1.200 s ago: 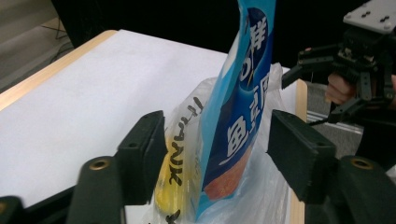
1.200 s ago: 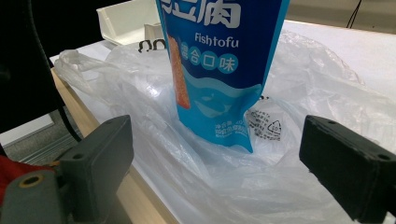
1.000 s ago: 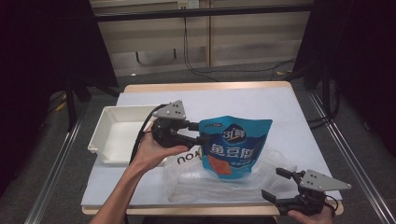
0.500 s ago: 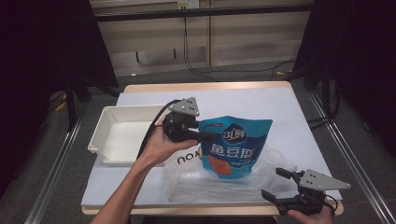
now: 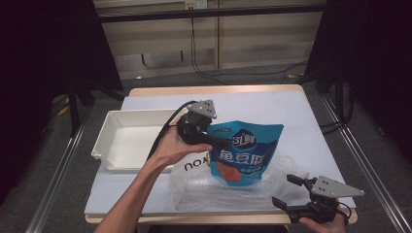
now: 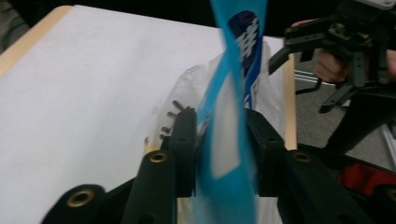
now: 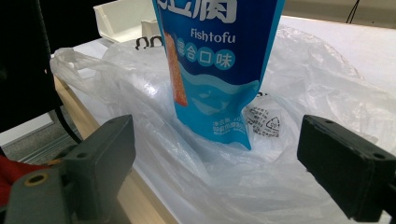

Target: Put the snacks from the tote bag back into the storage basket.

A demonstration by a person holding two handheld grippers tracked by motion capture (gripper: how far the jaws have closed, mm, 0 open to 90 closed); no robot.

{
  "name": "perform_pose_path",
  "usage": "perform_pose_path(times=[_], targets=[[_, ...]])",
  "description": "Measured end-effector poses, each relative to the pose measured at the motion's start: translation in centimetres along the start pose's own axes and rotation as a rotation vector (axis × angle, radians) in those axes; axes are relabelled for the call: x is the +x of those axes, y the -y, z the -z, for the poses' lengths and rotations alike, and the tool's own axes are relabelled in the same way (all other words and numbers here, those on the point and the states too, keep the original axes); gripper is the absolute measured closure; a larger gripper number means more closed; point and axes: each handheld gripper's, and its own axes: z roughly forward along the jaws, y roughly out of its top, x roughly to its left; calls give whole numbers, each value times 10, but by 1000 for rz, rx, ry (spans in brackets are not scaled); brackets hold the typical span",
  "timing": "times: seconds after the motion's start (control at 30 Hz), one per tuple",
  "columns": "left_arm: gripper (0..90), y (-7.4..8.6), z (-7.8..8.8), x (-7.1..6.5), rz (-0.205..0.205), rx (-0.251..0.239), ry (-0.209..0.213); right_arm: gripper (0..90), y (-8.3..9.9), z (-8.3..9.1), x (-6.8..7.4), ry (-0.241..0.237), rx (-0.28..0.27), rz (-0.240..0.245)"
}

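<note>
One blue pouch (image 5: 246, 154), one clear plastic bag (image 5: 228, 187), one white tray (image 5: 127, 139) and two grippers sit on one table with a white top (image 5: 272, 104) and a wooden edge.

The pouch is a glossy, flat-sided foil packet printed with white lettering, "Fishtofu" among it, and an orange picture panel. It stands upright near the centre of the table, its lower end down inside the mouth of the bag, which lies crumpled around it from about 6 to 9 o'clock of the pouch. The bag is thin, wrinkled, see-through film with black printed letters at its 9 o'clock side; it holds the foot of the pouch and I can make out nothing else in it.

The tray is a shallow rectangular bin of white plastic at 9 o'clock of the pouch, with nothing seen inside.

The left gripper (image 5: 221, 142) comes in from 9 o'clock of the pouch; its two black jaws stand narrow with the pouch's upper edge between them, pads against the film on both sides, having just been opening a little. The right gripper (image 5: 287, 190) rests at 5 o'clock of the pouch by the table's near edge, jaws spread wide with nothing held, the bag lying between them but untouched
</note>
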Motion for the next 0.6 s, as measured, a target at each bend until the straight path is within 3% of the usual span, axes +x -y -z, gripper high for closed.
perform_pose_path(times=[0.07,0.17,0.23,0.33,0.47,0.6], targets=[[651,0,-3,0,5,3,2,115,0,0,0,-4,3,3],[721,0,-6,0,6,18,-4,116,0,0,1,-10,4,4],[818,-1,-6,1,9,28,-1,122,1,0,1,-12,5,4],[847,0,-7,1,15,20,2,130,1,0,1,-10,5,3],[736,-1,-10,2,15,37,19,133,1,-1,0,-13,9,8],[750,-2,-14,-1,11,49,6,133,0,-1,0,-12,11,8]])
